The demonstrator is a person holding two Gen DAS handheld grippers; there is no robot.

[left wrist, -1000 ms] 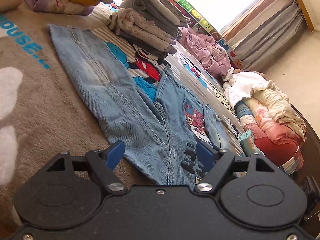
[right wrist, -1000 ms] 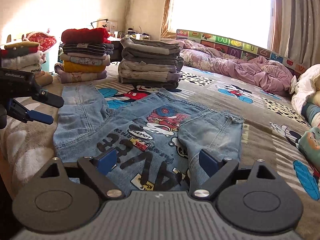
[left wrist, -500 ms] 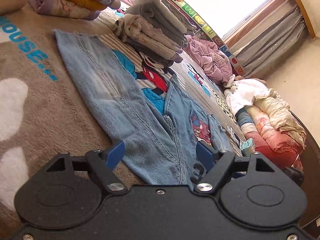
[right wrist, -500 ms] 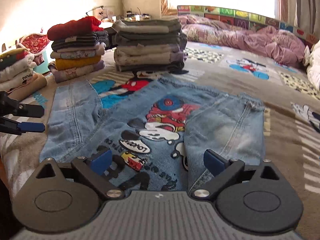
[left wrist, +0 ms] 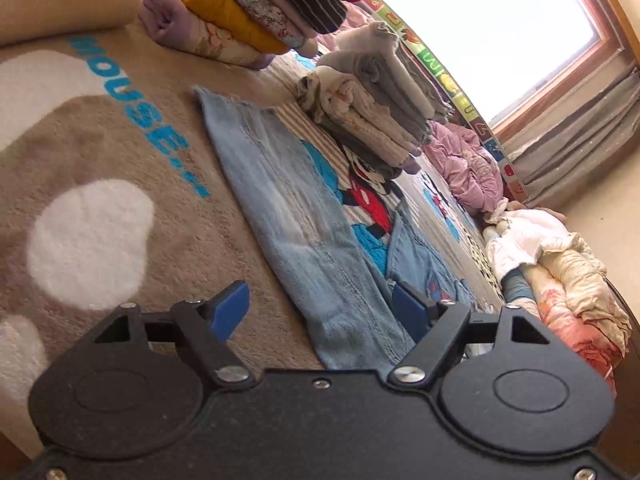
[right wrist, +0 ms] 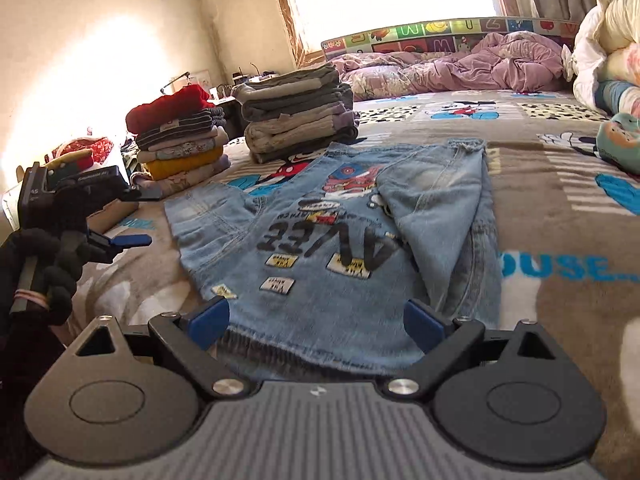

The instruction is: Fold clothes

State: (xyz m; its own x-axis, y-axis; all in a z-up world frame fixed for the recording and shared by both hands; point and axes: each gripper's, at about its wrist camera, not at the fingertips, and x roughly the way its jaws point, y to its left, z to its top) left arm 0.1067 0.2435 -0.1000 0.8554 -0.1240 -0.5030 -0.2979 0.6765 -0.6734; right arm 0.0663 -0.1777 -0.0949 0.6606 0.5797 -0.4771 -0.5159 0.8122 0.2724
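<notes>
A light-blue denim garment with cartoon prints (right wrist: 340,248) lies flat on the Mickey Mouse blanket (right wrist: 560,224); one side is folded over onto it. My right gripper (right wrist: 316,322) is open and empty, low at the garment's near hem. My left gripper (left wrist: 320,304) is open and empty, just over the near end of the long denim piece (left wrist: 288,216). The left gripper also shows in the right wrist view (right wrist: 132,218), held by a black-gloved hand to the left of the garment.
Two stacks of folded clothes stand behind the garment: a grey one (right wrist: 296,116) and a colourful one with red on top (right wrist: 180,136). A purple quilt (right wrist: 460,68) lies by the window. Bundled bedding (left wrist: 560,272) is piled at the right.
The left gripper has moved left and back along the denim piece, towards the stacks. The right gripper has drawn back to the garment's near hem. Both stay open.
</notes>
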